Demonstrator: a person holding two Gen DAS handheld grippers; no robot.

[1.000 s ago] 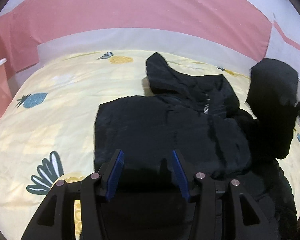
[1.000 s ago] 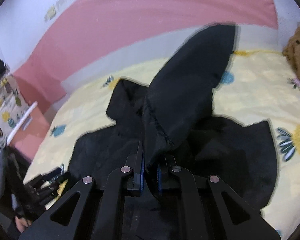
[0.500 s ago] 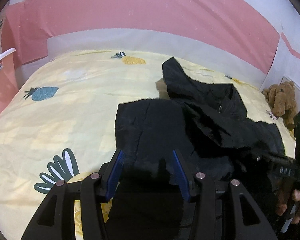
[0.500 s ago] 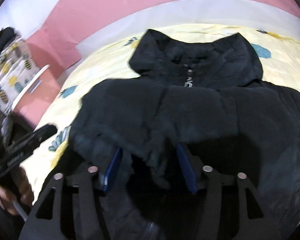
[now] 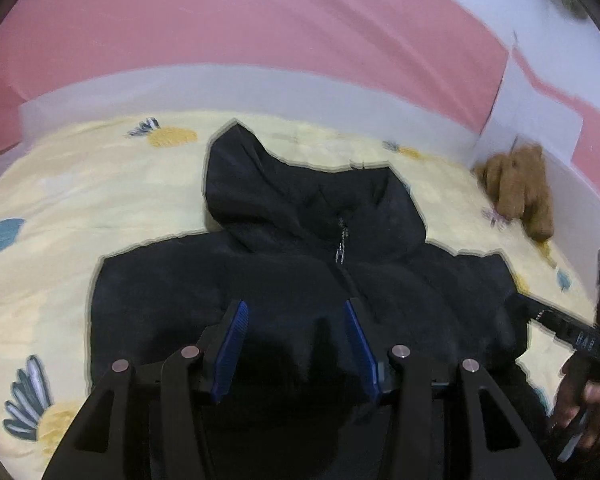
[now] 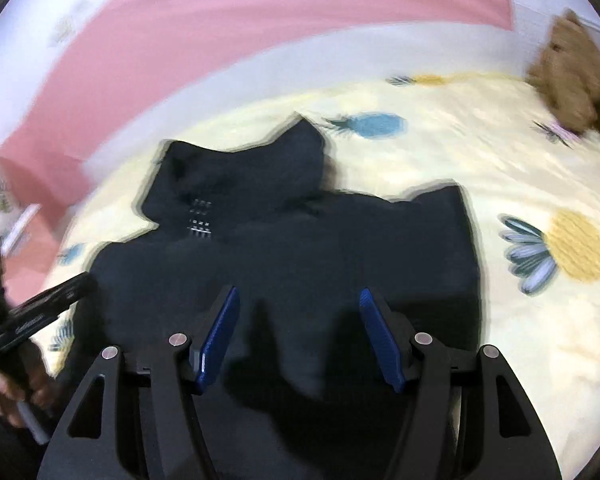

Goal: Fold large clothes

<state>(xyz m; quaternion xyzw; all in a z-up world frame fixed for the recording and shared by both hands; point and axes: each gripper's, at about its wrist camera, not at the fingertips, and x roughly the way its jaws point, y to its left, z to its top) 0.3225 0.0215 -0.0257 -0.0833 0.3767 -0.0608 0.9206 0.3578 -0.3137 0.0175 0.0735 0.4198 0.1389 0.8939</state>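
A black hooded zip-up jacket (image 5: 284,280) lies flat on a yellow pineapple-print bed sheet (image 5: 80,200), hood (image 5: 256,184) pointing to the far side, sleeves folded in over the body. My left gripper (image 5: 294,304) hovers open over the jacket's near left part, nothing between its blue pads. In the right wrist view the same jacket (image 6: 300,240) fills the middle. My right gripper (image 6: 298,291) is open above the jacket's near right part, its pads apart and bare. Each gripper shows at the edge of the other's view, held by a hand (image 5: 588,400).
A brown teddy bear (image 5: 520,188) sits at the far right corner of the bed, also seen as the teddy bear (image 6: 572,76) in the right wrist view. A pink and white padded wall (image 5: 260,40) bounds the far side. Bare sheet (image 6: 540,320) lies right of the jacket.
The right gripper held a sleeve up, then let it go; the sleeve now lies on the jacket. That gripper opened and came down. The left gripper shifted right over the jacket.
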